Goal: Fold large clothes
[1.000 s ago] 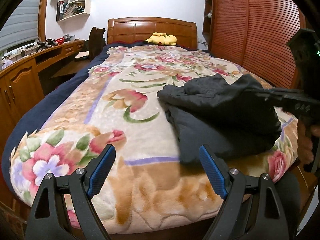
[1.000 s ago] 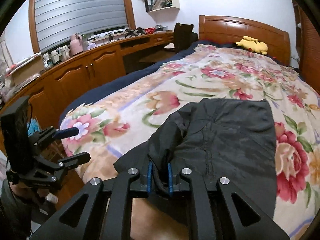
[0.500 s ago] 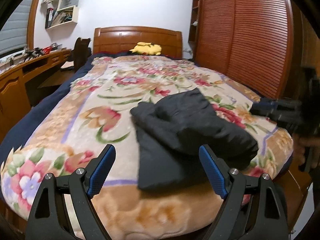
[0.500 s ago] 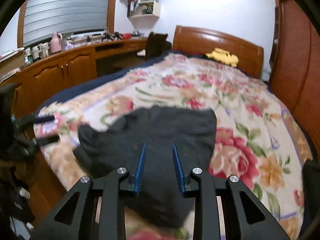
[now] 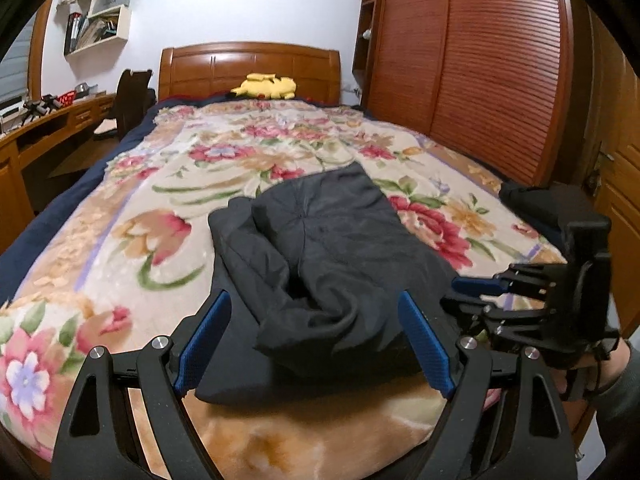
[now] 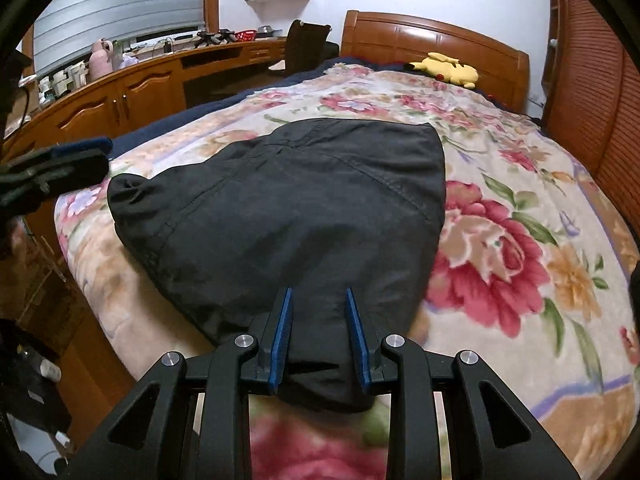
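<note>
The right gripper hangs low over the near end of the garment, its blue fingers set narrow and parted. They have just been opening, and dark cloth lies under and between them, but the pads do not seem to press on it; whether they brush it I cannot tell. The left gripper has its fingers spread wide with nothing gripped, and the bunched near edge of the garment sits in the gap ahead of them.

From the right fingers the garment runs straight ahead, its long axis pointing away toward the headboard, wide near the fingers and ending in a squared far edge. From the left fingers it also lies dead ahead, with a loose lobe off to their left and a rumpled fold just in front. Both hands are at the same near end; the right looks the closer, standing directly over the hem, so I judge that any further fold would be lifted from here and carried forward along that axis.

The right gripper shows beside the left fingers, on their right. Beyond the garment spreads the floral blanket, then a yellow toy against the headboard.
</note>
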